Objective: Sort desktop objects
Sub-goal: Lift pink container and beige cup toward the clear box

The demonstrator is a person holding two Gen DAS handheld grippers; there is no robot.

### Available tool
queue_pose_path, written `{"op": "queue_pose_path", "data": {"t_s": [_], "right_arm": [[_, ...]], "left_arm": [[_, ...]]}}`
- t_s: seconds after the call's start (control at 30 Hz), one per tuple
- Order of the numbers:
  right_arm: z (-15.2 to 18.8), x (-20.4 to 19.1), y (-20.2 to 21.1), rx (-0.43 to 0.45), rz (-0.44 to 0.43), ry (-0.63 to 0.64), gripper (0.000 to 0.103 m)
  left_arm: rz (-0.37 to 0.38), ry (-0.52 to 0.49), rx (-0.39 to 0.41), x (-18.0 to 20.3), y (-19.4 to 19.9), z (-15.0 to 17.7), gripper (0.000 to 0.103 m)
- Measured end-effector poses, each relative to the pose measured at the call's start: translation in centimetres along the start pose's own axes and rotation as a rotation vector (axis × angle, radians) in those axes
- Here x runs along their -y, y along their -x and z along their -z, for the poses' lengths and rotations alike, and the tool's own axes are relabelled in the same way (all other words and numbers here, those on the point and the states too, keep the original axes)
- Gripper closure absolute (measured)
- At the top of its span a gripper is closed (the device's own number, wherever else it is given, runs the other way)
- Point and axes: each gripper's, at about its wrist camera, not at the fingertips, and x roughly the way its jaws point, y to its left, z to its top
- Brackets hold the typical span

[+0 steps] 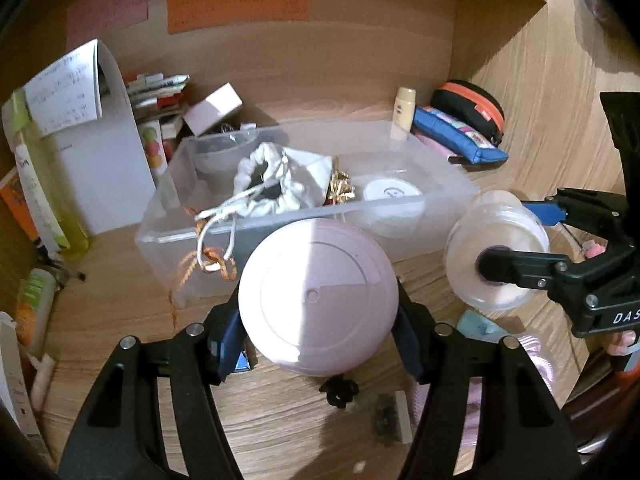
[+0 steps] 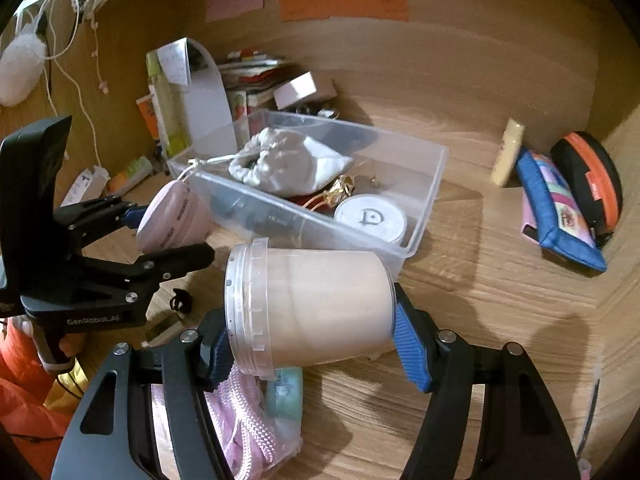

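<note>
Left wrist view: left gripper [image 1: 319,334] is clamped on a pink lid [image 1: 319,298], flat face toward the camera, blue pads [image 1: 230,340] pressing its two sides. It's held above the wooden desk [image 1: 280,432]. Straight ahead of the fingers sits a clear plastic bin [image 1: 168,236] holding a white drawstring pouch [image 1: 280,184], a gold trinket [image 1: 341,191] and a round white lid [image 1: 392,194]. The pouch cords hang over the bin's near wall. To the right of the lid, the right gripper [image 1: 520,240] holds a translucent jar [image 1: 496,248], open mouth facing this camera. Far right ahead: a blue pencil case [image 1: 460,136] and a black-orange pouch [image 1: 472,108]. Left ahead: stacked books and papers [image 1: 80,128].

Right wrist view: right gripper [image 2: 312,332] grips the translucent jar [image 2: 308,304] lying sideways between its pads [image 2: 412,352], threaded mouth to the left, base to the right. Bin [image 2: 424,208] is just ahead of the jar. To the left, the left gripper [image 2: 160,236] holds the pink lid [image 2: 172,216] edge-on near the bin's left corner. Under the jar lie a pink rope bundle [image 2: 248,420] and a mint-green item [image 2: 284,396]. Pencil case [image 2: 556,208] and black-orange pouch [image 2: 592,180] are well off to the right.
</note>
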Motion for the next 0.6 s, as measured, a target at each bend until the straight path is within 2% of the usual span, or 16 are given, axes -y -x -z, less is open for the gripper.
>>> {"op": "queue_pose_path", "data": {"t_s": [0.47,0.6], "right_arm": [[-1.9,-0.2,2.9,0.072,0.019,-0.019,0.039],[-2.7,0.0,3.7,0.098,0.03,-0.023,0.039]], "left_arm": [[0.021,0.009,0.106,-1.0,2.9,-2.9,0.04],[0.007,0.009,0.13,-1.7,3.1,-4.0,0.04]]}}
